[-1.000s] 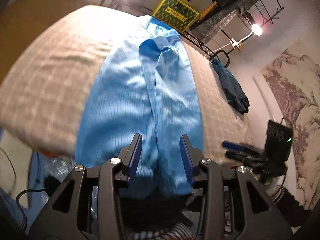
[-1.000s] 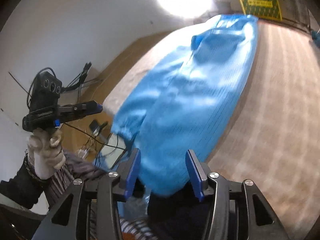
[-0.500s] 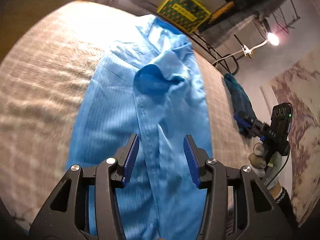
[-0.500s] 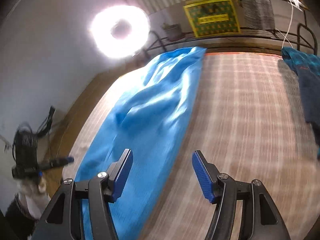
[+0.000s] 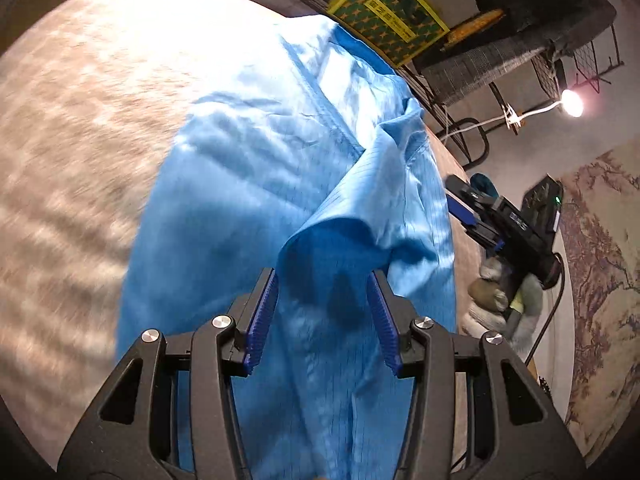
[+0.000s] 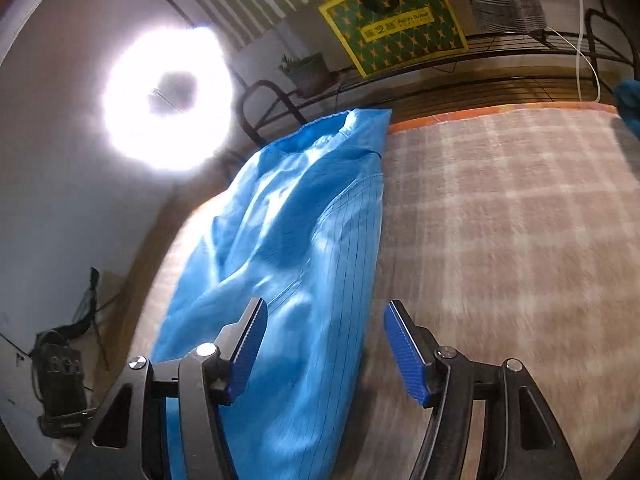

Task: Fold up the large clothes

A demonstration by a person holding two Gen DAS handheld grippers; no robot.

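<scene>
A large light-blue garment [image 5: 256, 200] with thin dark stripes lies lengthwise on a bed with a beige plaid cover [image 5: 80, 128]. A folded-over flap of it [image 5: 360, 216] rises just ahead of my left gripper [image 5: 324, 280], which is open above the cloth and holds nothing. In the right wrist view the garment [image 6: 304, 240] runs from the far bed edge toward me. My right gripper [image 6: 324, 312] is open over its right edge, one finger over cloth, the other over the cover [image 6: 500, 220]. The right gripper also shows in the left wrist view [image 5: 480, 216] beside the garment.
A yellow-and-green box [image 5: 388, 12] and a wire rack with dark clothes [image 5: 540, 8] stand beyond the bed's far end. A ring light [image 6: 168, 96] glares at the far left. A dark teal garment [image 6: 628, 96] lies at the bed's right edge. A lamp [image 5: 572, 102] shines at right.
Both grippers have moved forward from the bed's near edge to over the garment. The right gripper has swung right, toward the garment's right edge. Both stay open.
</scene>
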